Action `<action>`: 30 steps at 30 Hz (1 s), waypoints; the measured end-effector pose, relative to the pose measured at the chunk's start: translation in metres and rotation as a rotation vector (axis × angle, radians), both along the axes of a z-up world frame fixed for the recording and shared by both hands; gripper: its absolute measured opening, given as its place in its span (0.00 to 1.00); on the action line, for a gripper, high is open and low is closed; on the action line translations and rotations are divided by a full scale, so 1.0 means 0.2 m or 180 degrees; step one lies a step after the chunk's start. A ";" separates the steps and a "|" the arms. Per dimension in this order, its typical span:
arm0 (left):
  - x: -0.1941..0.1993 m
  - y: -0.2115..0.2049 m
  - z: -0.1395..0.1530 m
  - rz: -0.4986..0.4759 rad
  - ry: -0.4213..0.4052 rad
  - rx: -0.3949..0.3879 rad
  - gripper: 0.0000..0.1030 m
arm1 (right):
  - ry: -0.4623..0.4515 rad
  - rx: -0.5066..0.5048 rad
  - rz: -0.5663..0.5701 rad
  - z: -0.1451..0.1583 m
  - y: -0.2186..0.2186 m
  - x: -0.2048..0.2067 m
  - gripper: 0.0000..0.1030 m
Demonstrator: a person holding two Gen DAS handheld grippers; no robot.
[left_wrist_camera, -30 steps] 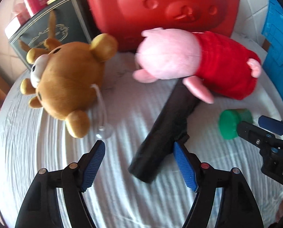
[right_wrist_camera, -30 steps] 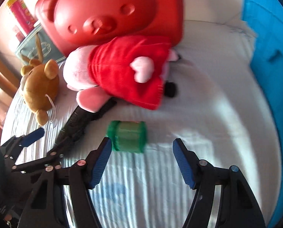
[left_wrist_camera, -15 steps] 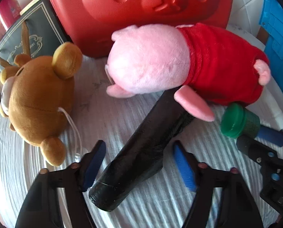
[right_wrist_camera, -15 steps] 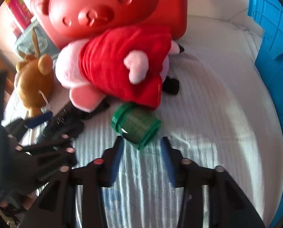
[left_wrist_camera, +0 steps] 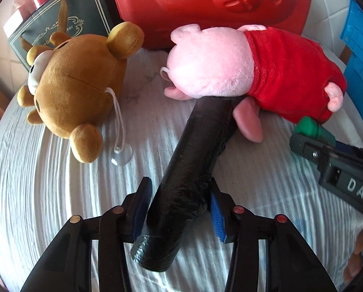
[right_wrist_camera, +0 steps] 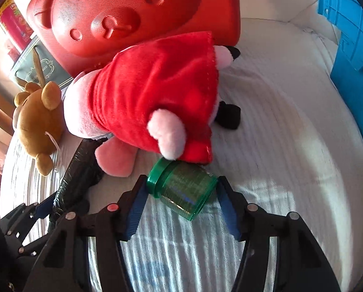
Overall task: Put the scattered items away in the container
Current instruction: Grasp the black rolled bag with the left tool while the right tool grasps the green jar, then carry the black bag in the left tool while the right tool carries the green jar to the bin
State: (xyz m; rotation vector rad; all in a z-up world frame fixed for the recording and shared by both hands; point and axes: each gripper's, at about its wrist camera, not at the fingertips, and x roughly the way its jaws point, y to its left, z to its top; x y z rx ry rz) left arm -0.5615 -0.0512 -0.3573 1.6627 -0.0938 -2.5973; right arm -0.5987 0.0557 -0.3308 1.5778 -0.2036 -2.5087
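Observation:
A black roll point(left_wrist_camera: 201, 146) lies on the white cloth with its far end under the pink pig plush in a red dress point(left_wrist_camera: 230, 68). My left gripper point(left_wrist_camera: 179, 187) straddles the roll's near end; its jaws are closing and both blue pads touch the roll. A green jar point(right_wrist_camera: 181, 187) lies on its side against the pig plush point(right_wrist_camera: 152, 92). My right gripper point(right_wrist_camera: 181, 182) has its jaws closing, and the fingertips touch the jar's lid and base. A blue crate point(right_wrist_camera: 352, 48) stands at the right edge.
A brown bear plush point(left_wrist_camera: 76, 82) with a suction-cup string lies at the left. Behind the toys stand a red bear-faced case point(left_wrist_camera: 205, 7), a dark green box point(left_wrist_camera: 59, 26) and a red can point(right_wrist_camera: 11, 24). The white cloth point(right_wrist_camera: 279, 121) toward the crate is bare.
Both grippers moved forward over their objects and narrowed. The left jaws now hold the roll between them, and the right jaws sit around the green jar, which has tilted slightly.

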 end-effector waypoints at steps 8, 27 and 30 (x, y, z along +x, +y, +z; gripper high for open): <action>0.01 0.05 -0.01 -0.0033 0.0027 0.0036 0.36 | 0.0001 0.0100 0.0001 -0.02 -0.04 0.00 0.54; 0.58 -0.11 0.51 0.0016 0.0648 0.0209 0.33 | 0.0585 0.0024 0.0196 0.54 -0.02 0.44 0.54; 0.66 -0.16 0.69 -0.0051 0.0861 0.0215 0.33 | 0.0817 0.0048 0.0169 0.73 0.02 0.60 0.54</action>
